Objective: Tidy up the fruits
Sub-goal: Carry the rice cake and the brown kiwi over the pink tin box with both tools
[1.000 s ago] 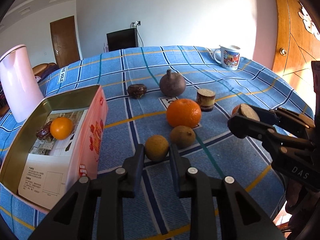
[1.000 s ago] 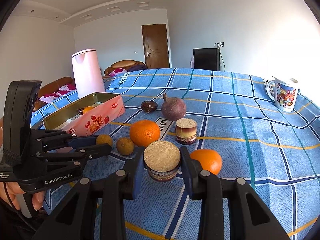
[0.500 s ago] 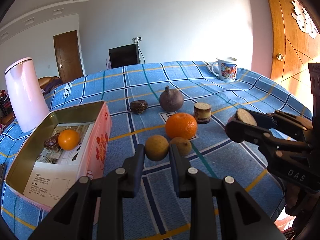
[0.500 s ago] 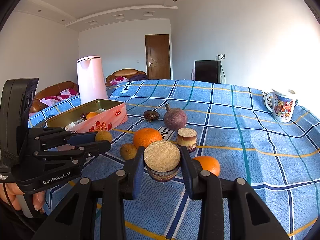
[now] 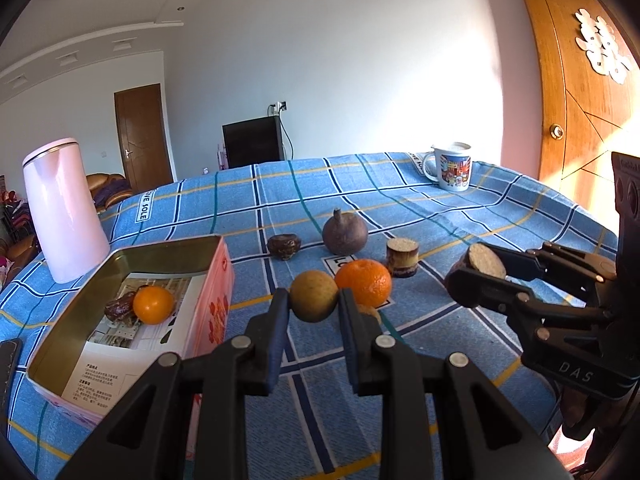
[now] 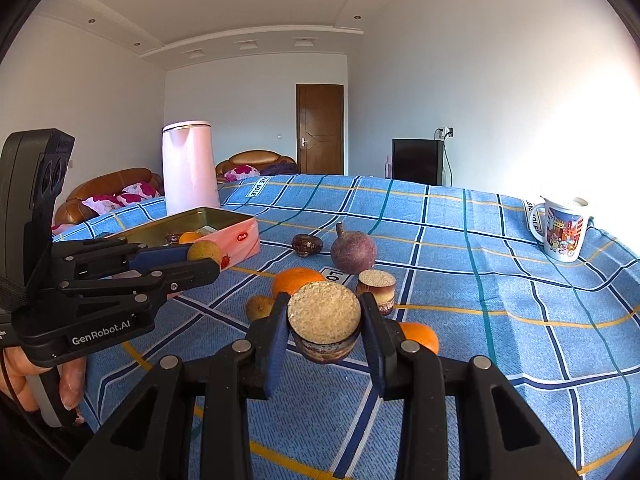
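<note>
1. Left wrist view: left claw [image 5: 314, 306] pinches a round yellow-brown fruit [image 5: 313, 301], lifted beside the pink rectangular tin [image 5: 208, 304].
2. Right claw [image 6: 324, 322] pinches a short cut brown sugarcane piece [image 6: 324, 320] above the blue checked surface [image 6: 460, 264].

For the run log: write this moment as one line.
left gripper: shut on yellow-brown fruit, lifted | right gripper: shut on cut cane piece, lifted | pink tin: holds small orange

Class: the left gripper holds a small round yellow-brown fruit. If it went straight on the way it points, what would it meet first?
Probably the orange just beyond the yellow-brown fruit in the left gripper; a smaller brown fruit below may be nearer. Depth unclear.
</note>
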Demonstrator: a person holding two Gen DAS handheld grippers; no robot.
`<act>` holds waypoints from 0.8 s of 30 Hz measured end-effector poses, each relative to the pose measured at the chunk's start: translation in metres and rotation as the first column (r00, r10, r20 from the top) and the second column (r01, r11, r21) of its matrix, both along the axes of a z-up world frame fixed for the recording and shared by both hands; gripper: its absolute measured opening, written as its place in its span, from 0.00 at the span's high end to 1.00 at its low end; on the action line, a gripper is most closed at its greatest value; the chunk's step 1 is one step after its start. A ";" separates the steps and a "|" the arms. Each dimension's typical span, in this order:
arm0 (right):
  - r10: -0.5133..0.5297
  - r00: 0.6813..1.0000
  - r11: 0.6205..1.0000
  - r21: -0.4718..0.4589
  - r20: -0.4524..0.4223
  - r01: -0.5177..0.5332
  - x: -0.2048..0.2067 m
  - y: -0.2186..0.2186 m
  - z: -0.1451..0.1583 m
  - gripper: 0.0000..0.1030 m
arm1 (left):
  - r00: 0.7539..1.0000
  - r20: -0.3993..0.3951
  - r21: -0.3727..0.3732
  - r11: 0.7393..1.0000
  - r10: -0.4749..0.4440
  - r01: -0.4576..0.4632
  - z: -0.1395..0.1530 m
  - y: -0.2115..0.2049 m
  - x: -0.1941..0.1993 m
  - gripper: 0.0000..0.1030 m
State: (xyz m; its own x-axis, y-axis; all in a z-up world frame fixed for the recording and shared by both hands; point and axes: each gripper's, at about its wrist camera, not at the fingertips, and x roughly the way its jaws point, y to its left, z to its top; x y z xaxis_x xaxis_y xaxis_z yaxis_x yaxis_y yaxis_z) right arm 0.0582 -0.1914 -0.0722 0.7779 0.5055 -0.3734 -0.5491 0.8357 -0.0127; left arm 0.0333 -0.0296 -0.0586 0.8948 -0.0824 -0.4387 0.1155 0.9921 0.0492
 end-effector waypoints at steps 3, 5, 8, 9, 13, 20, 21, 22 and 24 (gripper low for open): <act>0.009 1.000 1.000 0.007 0.021 -0.009 -0.003 -0.001 0.000 0.65 | 1.000 0.019 0.000 1.000 0.006 -0.006 0.004 0.001 -0.002 0.74; 0.013 0.999 1.000 0.010 0.032 -0.014 -0.005 -0.002 0.000 0.65 | 0.999 0.033 0.001 1.000 0.008 -0.009 0.005 0.001 -0.003 0.74; 0.011 0.999 1.000 0.005 0.041 -0.011 -0.007 -0.001 0.001 0.65 | 0.998 0.056 0.013 1.000 0.018 -0.019 0.008 0.000 -0.006 0.74; 0.008 0.999 1.000 -0.002 0.041 -0.008 -0.007 0.000 0.001 0.65 | 0.998 0.064 0.017 1.000 0.023 -0.024 0.009 0.000 -0.006 0.74; 0.011 1.000 1.000 -0.020 0.021 -0.010 -0.004 0.005 0.003 0.65 | 0.995 0.084 0.017 0.999 0.050 -0.052 0.016 0.008 -0.009 0.74; 0.044 0.998 0.998 -0.049 0.055 -0.041 -0.009 0.020 0.018 0.65 | 0.992 0.093 -0.010 0.996 0.089 -0.088 0.021 0.024 -0.009 0.74; 0.049 0.997 0.998 -0.052 0.056 -0.046 -0.008 0.022 0.020 0.65 | 0.991 0.093 -0.012 0.996 0.093 -0.092 0.022 0.026 -0.009 0.74; 0.054 0.997 0.997 -0.053 0.055 -0.051 -0.007 0.024 0.021 0.65 | 0.991 0.092 -0.015 0.995 0.097 -0.096 0.022 0.028 -0.009 0.74; 0.064 0.997 0.997 -0.054 0.052 -0.061 -0.006 0.028 0.023 0.65 | 0.990 0.093 -0.022 0.995 0.104 -0.102 0.024 0.033 -0.010 0.74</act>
